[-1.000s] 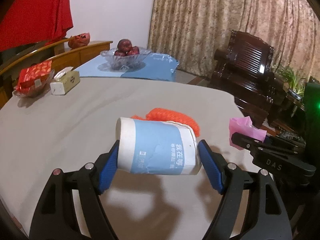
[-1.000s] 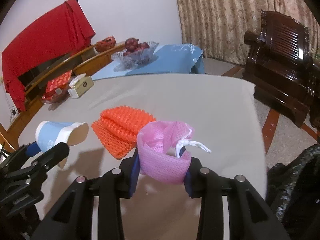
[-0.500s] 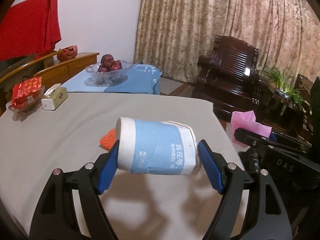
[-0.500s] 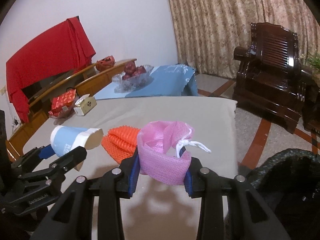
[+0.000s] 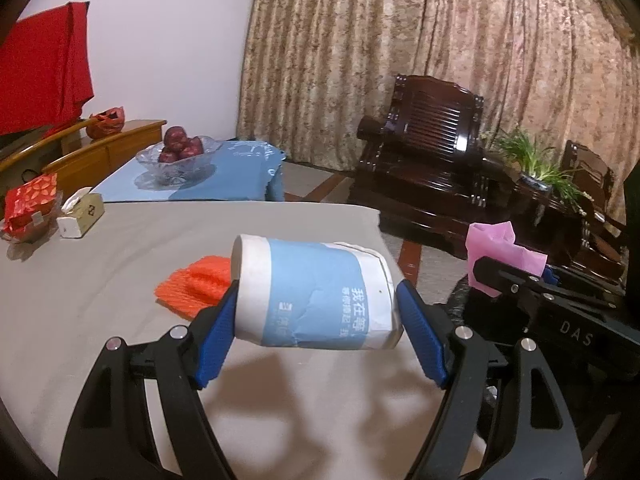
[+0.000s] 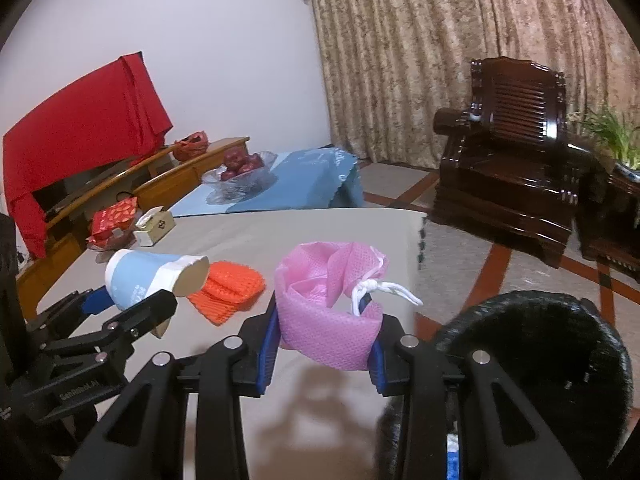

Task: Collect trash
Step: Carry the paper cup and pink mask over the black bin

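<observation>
A paper cup (image 5: 316,296), light and easily crushed, is held sideways by its ends in the left gripper (image 5: 318,320), above the table (image 5: 100,280). A soft pink mesh bag (image 6: 330,312) is clamped in the right gripper (image 6: 324,344); bunched folds suit it best. Only the right wrist view shows the black bin (image 6: 552,368) just beside the table and an orange net (image 6: 226,292) left on it.
</observation>
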The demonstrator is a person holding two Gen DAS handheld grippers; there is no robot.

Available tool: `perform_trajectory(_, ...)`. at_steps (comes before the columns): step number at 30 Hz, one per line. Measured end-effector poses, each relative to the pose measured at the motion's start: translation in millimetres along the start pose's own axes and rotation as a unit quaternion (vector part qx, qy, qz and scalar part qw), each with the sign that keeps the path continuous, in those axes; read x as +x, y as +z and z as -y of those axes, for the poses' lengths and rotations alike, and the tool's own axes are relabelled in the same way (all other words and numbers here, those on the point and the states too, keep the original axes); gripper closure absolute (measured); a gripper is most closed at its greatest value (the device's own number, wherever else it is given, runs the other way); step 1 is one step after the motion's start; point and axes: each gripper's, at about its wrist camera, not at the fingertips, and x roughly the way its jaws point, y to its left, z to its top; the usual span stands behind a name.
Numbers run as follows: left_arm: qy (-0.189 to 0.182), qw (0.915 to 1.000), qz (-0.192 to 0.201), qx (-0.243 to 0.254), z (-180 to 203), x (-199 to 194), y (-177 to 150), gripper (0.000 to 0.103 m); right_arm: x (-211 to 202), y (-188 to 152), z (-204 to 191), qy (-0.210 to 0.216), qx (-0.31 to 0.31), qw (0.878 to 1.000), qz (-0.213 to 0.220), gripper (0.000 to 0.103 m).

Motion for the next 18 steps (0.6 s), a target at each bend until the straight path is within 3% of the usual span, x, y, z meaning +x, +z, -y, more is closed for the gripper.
perform_trajectory(18,-0.065,0.9972,0.008,0.036,70.3,-0.9,-1.3,0.029,-53.4,-11.8,53.0,-0.061,0.022,0.998,0.021,0.066)
